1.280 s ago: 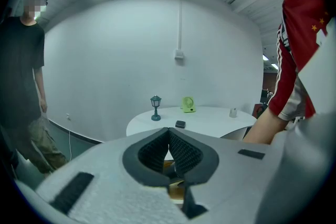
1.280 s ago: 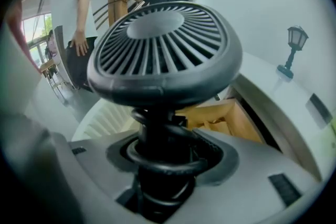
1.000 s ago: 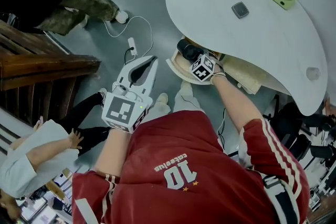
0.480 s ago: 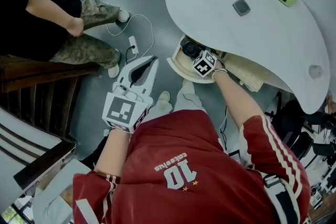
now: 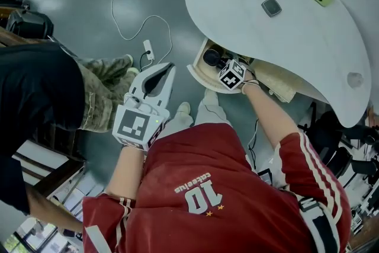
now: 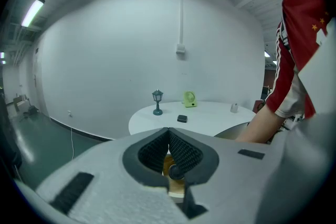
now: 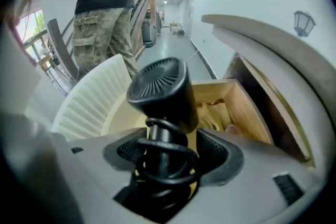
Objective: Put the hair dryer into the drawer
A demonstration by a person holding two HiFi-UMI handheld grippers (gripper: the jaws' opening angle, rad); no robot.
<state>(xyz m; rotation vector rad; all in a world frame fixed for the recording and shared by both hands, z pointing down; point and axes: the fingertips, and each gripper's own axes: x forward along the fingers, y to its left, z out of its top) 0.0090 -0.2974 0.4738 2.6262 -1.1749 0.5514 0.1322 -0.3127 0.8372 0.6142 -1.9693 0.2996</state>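
my right gripper (image 7: 168, 150) hung nose-down over the open drawer (image 7: 247, 107), which stuck out from under the desk (image 5: 284, 26) near the middle of the head view. the dryer (image 7: 160, 93) stood between its fingers (image 7: 212, 149), grille end up, with the cord wound round the handle. those fingers had just been opening, and i saw gaps on both sides of the handle. so i judged the grip let go and the dryer set down inside the drawer. taking it by the handle, i think, kept the bulky head clear of the fingers and the cord bundled.

my left gripper (image 5: 166, 71) sat apart, left of the drawer and over the floor (image 5: 89, 3). its fingers were pressed together on nothing. i reckon it was parked there to leave the drawer mouth free.

the gripper body covered the handle's lower end and the plug. i could not tell whether the dryer rested on the drawer's bottom. some tan stuff behind it was too blurred to name. in the head view the desk's edge hid the back of the drawer. a person (image 5: 100, 98) was cut off at the left edge.
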